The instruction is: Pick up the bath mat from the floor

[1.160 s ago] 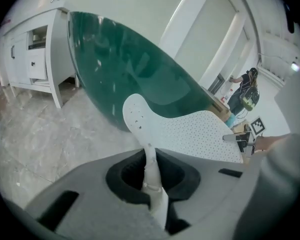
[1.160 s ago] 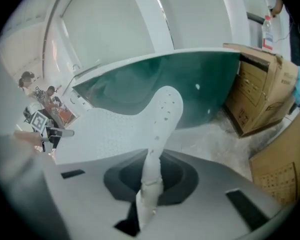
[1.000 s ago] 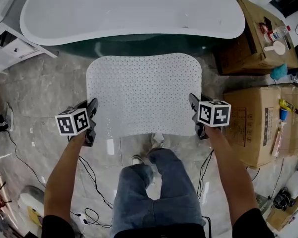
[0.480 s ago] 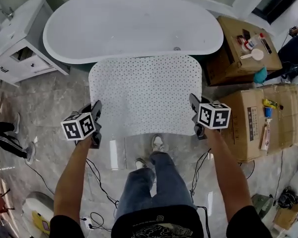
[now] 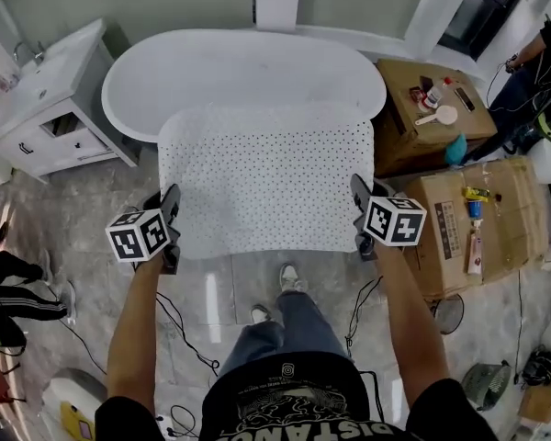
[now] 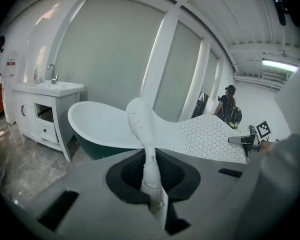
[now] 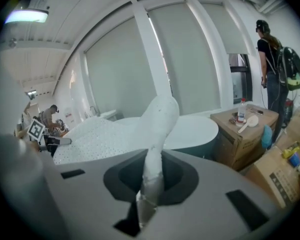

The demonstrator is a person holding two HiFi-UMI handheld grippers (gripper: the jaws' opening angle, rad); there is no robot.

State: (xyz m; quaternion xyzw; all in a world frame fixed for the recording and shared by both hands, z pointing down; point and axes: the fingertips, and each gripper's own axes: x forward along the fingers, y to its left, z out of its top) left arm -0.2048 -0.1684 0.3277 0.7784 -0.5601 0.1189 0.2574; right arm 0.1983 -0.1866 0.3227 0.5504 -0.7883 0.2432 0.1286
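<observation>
Bath mat [image 5: 266, 177]: off the floor [image 5: 73, 200], held out roughly flat in front of the person at about bathtub [image 5: 239, 72] height. The white dotted sheet spans between both grippers.

Left gripper [image 5: 170, 200]: fingers clamped tight on the mat's near left corner, with the edge pinched into a narrow fold between them.

Right gripper [image 5: 357, 193]: the same on the near right corner, fingers closed on a bunched strip of mat.

Far edge: from the head view it overlaps the bathtub rim. Cannot tell whether it rests there or hangs free above it.

Progress: the pick-up looks essentially done. Both corners are gripped, the mat is clear of the floor, and the person's shoes show on bare tiles below it.

Left to do: at most, carry it clear of the bathtub or hold it steady. Nothing shows where it goes next.

Risk: the thin pinches could slip if the mat sags.
</observation>
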